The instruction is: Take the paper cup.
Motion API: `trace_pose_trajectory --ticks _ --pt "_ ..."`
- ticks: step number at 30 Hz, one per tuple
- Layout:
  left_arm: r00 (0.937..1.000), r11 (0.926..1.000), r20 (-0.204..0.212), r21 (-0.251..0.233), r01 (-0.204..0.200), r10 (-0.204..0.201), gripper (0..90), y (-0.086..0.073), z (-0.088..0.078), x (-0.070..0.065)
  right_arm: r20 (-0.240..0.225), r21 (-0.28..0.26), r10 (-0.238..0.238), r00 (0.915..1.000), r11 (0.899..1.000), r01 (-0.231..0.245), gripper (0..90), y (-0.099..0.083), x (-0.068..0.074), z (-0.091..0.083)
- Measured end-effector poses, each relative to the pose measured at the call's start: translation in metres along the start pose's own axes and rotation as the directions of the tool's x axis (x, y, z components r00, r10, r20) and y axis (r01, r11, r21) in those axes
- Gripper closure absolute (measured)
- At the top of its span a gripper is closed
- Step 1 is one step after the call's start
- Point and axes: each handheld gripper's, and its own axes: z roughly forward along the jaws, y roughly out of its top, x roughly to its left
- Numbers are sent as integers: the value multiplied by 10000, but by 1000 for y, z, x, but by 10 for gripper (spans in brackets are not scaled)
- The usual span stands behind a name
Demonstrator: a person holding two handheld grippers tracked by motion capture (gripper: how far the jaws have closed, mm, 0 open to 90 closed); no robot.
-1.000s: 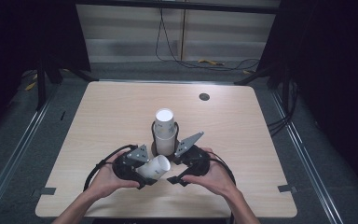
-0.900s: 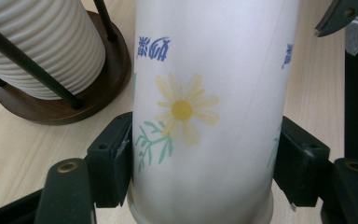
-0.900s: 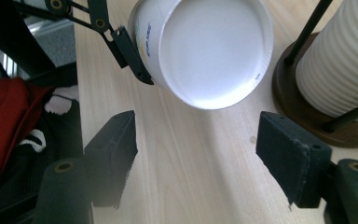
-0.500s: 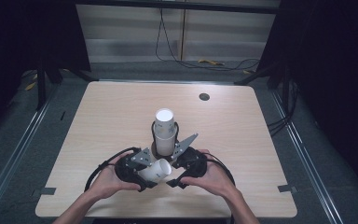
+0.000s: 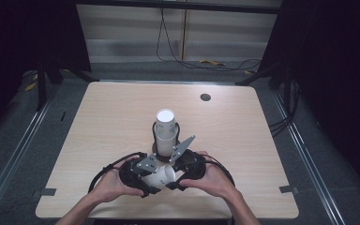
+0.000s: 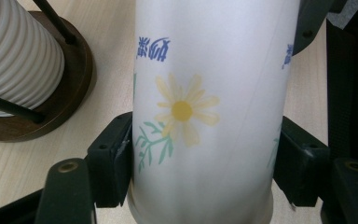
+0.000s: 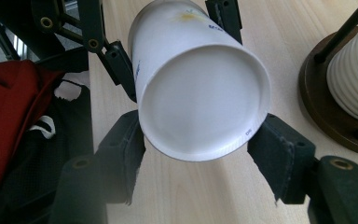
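Note:
A white paper cup [image 5: 159,177] with a yellow daisy print [image 6: 182,109] lies on its side just above the table's near edge. My left gripper [image 6: 205,154] is shut across its wall, one pad [image 6: 114,158] on each side. The cup's closed base [image 7: 200,102] faces my right gripper [image 7: 198,140], whose pads [image 7: 126,144] press the rim of the base from both sides. In the high view both hands meet at the cup, left gripper [image 5: 143,176] and right gripper [image 5: 183,165] nose to nose.
A stack of ribbed white cups [image 5: 165,131] stands in a black wire holder on a round dark wooden base [image 6: 77,79], right behind the grippers. A small dark disc [image 5: 205,97] sits at the far right of the wooden table [image 5: 98,122]. Red cloth [image 7: 14,116] lies beyond the table's edge.
The right gripper has closed in from the right onto the cup's base. The left gripper keeps hold of the cup, which has shifted slightly toward the near edge.

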Motion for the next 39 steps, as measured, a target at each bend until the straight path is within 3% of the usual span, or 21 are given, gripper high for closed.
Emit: trace_pose_trajectory --ticks 3,13,19,26,30,39 --pt "9999 9999 11 -18 -126 126 311 1 1 -2 -42 -82 28 10000 10000 -29 325 1 0 0" --pt "9990 9990 86 -37 -437 437 314 4 2 -8 -301 12 -109 9995 9999 110 316 4 4 3" --pt "9982 9976 98 -388 -582 586 315 3 -2 -7 -262 -115 -390 9989 9992 387 347 7 6 0" --pt "9968 9963 277 -424 -742 754 312 1 -1 -7 -463 -85 -216 9987 9997 213 370 6 6 0" --pt "9972 9960 322 -610 -656 676 298 0 -1 -5 -539 -118 -221 9983 9997 215 374 6 4 0" --pt "9988 9948 471 -1018 -49 97 219 -5 0 1 -532 -319 -147 9985 9994 130 374 5 4 -3"
